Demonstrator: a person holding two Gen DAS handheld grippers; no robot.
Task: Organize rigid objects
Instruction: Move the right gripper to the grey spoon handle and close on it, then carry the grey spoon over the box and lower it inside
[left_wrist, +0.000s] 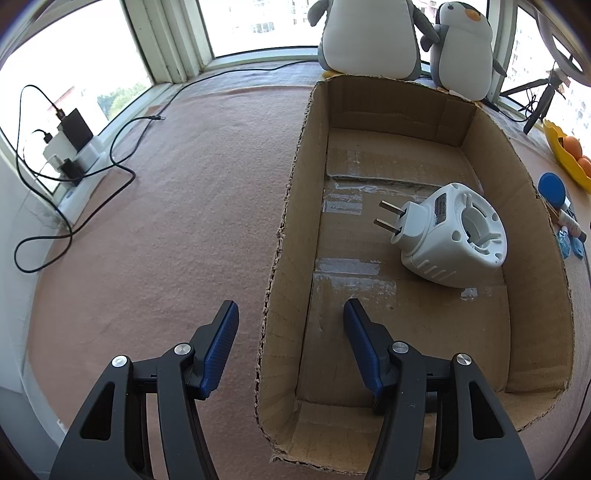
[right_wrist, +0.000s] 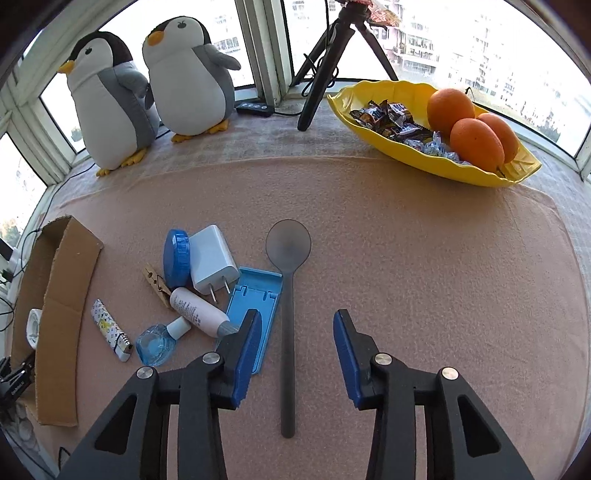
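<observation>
While the left tongs (left_wrist: 291, 314) straddle the near left wall of the cardboard box (left_wrist: 295, 206), one blue pad sits outside over the pink cloth of the counter (left_wrist: 166, 221) and the other inside over the box floor; the pads stand apart, clear of the wall, and hold nothing. Inside the box, a white plug-in device (left_wrist: 450, 236) lies on its side toward the right wall, prongs pointing left, leaving the left and near floor area open. The box rim is rough-cut and ragged along the left edge. The right tongs (right_wrist: 297, 332) hang over a grey spoon (right_wrist: 288, 280) that lies lengthwise between the pads, bowl pointing away; the pads stand apart on either side of the handle without touching it, so nothing is gripped. Just left of the spoon lies a blue flat case (right_wrist: 255, 306), its near corner under the left pad. Further left sits a cluster: a white charger (right_wrist: 212, 258), a blue round lid (right_wrist: 177, 256), a pale tube (right_wrist: 199, 312), a wooden clothespin (right_wrist: 157, 284), a small blue bottle (right_wrist: 157, 343) and a patterned lighter (right_wrist: 110, 328). To the right of the spoon, the cloth is bare out to the counter edge. A yellow tray (right_wrist: 369, 96) with oranges sits at the far right, well apart.
</observation>
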